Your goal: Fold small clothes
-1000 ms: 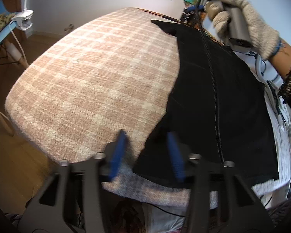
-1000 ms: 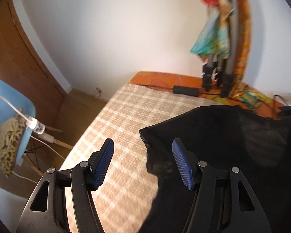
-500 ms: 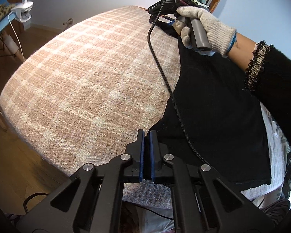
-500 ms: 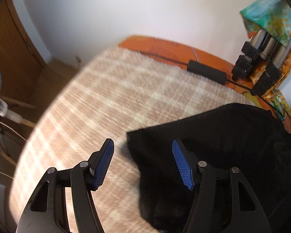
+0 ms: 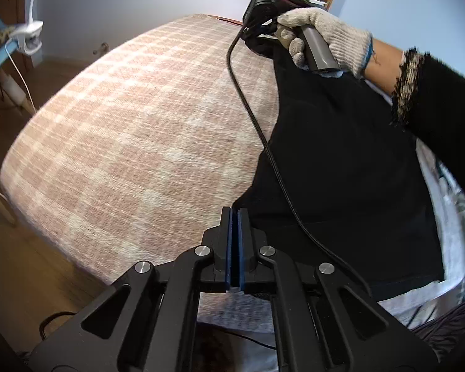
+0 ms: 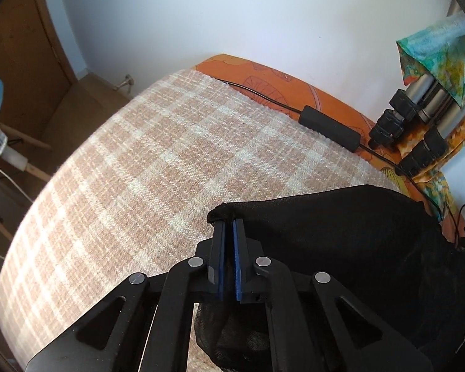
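L gripper (image 5: 235, 214) & R gripper (image 6: 228, 224) both clamped on black garment (image 5: 341, 161) corners, jaws just closing, prob. to lift edge for fold across plaid cloth (image 5: 133, 142).

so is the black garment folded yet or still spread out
Still spread. The black garment lies in one flat layer on the checked cloth, only its corners pinched.

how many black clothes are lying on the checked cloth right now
1: a single black fabric garment along the beige checked cloth's right side, pinched at two corners by the left gripper and right gripper. Others could be hidden beneath.
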